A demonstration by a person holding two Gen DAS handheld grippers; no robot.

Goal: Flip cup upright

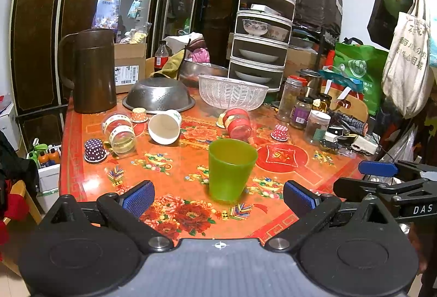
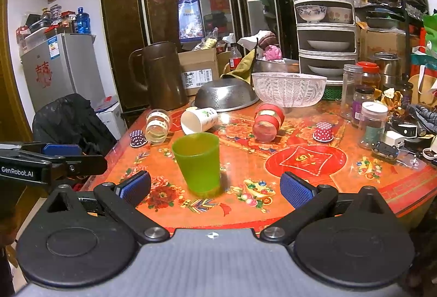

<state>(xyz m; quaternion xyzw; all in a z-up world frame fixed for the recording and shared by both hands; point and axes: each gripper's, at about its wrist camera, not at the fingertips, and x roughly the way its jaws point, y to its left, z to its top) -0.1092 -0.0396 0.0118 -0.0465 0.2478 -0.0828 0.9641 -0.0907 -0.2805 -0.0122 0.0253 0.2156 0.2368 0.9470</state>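
Green cup (image 1: pixel 230 170) upright on the near table (image 1: pixel 289 177), left gripper (image 1: pixel 217 197) spread wide before it, white cup (image 1: pixel 164 127) on its side farther left.

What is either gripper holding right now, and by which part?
Nothing. The left gripper and right gripper are both open and empty; the green cup stands upright on the table, free of both.

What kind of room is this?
Most likely a home dining or kitchen corner: a stacked dish rack holding bowls, a small fridge, and a floral-covered table crowded with cups.
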